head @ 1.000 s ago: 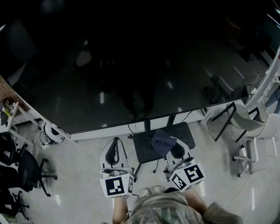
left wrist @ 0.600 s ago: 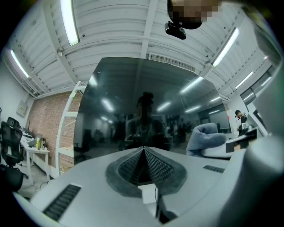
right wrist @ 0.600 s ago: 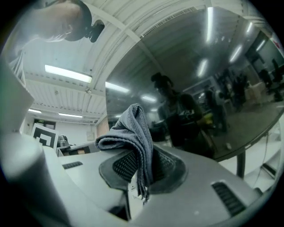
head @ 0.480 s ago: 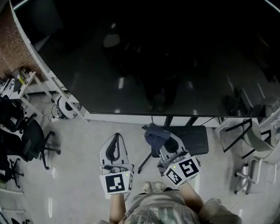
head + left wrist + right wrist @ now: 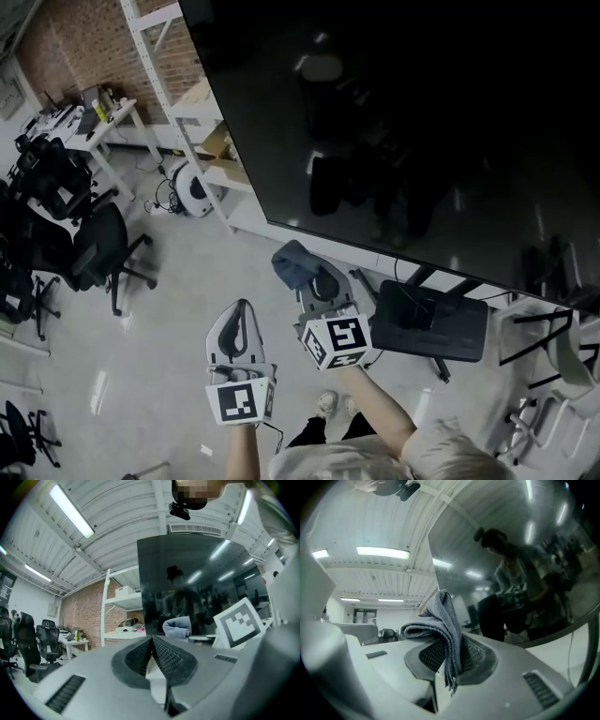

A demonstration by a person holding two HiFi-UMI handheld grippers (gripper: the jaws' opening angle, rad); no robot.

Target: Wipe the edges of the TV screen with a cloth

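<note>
The one TV screen [image 5: 422, 122] is cut off at frame top and right, while the single cloth [image 5: 292, 263], pinched by the right gripper [image 5: 317, 284], hides its tips, and the left gripper [image 5: 151, 641] is clenched on nothing.

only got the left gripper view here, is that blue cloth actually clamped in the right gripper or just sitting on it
Observer: Clamped. In the right gripper view the right gripper has its jaws shut on the cloth, with a fold draped over one side.
Operator: how near is it to the tv
Observer: In the head view the cloth sits just below the lower left corner of the TV screen; a strip of floor shows between them, so probably no contact.
Operator: and where's my left one
Observer: The left gripper hangs beside the right one, farther from the screen.
</note>
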